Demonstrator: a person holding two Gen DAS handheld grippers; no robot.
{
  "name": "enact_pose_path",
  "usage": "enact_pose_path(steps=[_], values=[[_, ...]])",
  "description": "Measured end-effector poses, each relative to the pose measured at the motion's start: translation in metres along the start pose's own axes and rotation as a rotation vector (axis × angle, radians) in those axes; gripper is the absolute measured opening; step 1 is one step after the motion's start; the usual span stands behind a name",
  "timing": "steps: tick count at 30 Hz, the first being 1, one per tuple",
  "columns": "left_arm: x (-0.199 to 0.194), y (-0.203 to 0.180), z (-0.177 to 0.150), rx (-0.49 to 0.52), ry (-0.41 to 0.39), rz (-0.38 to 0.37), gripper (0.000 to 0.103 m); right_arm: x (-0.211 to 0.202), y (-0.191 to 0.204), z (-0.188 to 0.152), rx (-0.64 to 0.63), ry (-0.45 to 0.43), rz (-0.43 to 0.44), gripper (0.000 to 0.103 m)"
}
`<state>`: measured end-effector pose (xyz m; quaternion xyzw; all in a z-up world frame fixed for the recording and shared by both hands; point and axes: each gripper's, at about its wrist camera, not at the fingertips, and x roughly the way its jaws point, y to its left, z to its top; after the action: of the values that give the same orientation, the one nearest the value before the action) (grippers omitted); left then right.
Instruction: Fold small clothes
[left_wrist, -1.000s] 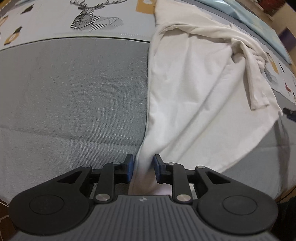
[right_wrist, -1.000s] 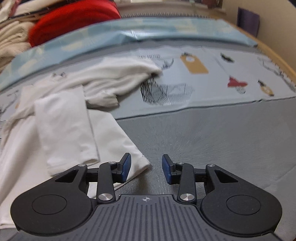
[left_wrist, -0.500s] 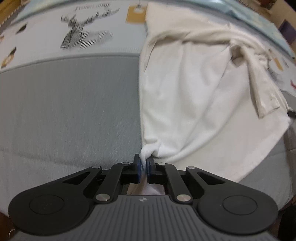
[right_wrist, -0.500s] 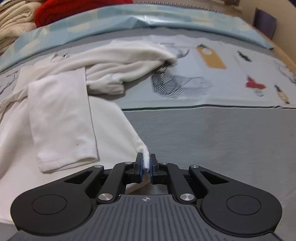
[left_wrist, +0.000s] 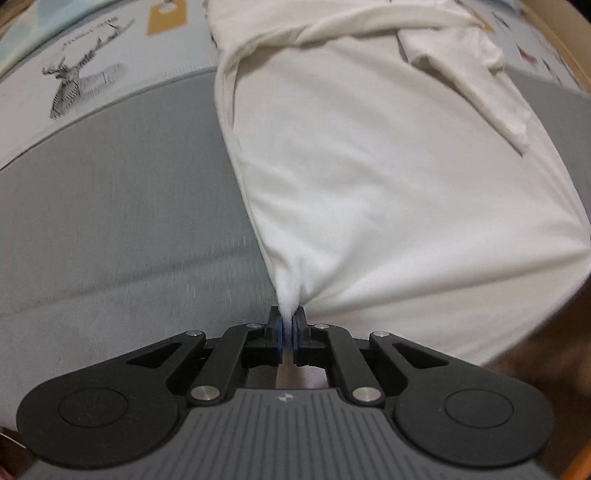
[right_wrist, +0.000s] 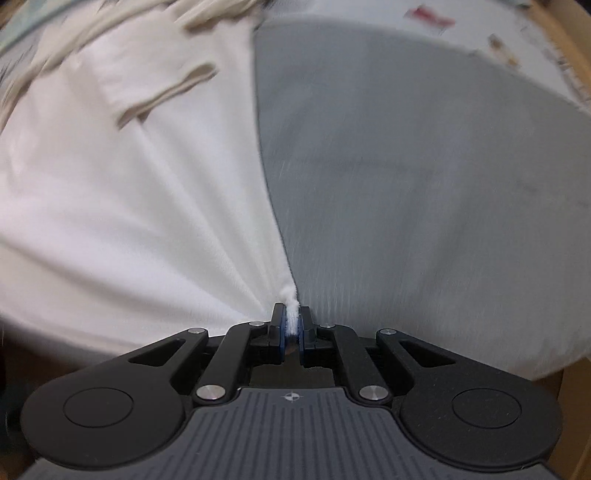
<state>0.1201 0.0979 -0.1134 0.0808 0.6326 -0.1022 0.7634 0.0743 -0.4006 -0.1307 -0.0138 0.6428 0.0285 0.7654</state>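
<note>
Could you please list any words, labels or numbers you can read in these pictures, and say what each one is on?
No text can be read.
Bedsheet: a line of print above the deer drawing is too blurred to read.
White shirt, left gripper and right gripper: no words.

Bare grey bedding (left_wrist: 122, 206) lies open to the left of the left gripper (left_wrist: 287, 320), and more of it (right_wrist: 424, 192) spreads to the right of the right gripper (right_wrist: 292, 320). Between them the white garment (left_wrist: 388, 184) covers the bed, its bunched sleeves (left_wrist: 476, 81) heaped at the far end.
</note>
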Motion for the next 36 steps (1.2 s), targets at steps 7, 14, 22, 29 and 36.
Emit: enact_pose_path(steps=[7,14,22,29,36], values=[[-0.014,0.002,-0.018,0.068,0.009,-0.016,0.010,-0.018,0.016,-0.004,-0.129,-0.114,0.010,0.023],[-0.076,0.006,-0.005,-0.043,-0.272,0.108,0.058,-0.034,0.012,0.026,-0.048,-0.249,0.031,0.035],[-0.139,-0.009,0.029,-0.257,-0.485,0.104,0.084,-0.043,0.026,0.048,-0.010,-0.332,0.032,0.036],[-0.137,-0.024,0.061,-0.303,-0.475,0.109,0.084,-0.043,0.044,0.062,0.030,-0.365,0.105,0.038],[-0.121,-0.029,0.069,-0.259,-0.454,0.124,0.084,-0.012,0.071,0.088,0.099,-0.341,0.175,0.043]])
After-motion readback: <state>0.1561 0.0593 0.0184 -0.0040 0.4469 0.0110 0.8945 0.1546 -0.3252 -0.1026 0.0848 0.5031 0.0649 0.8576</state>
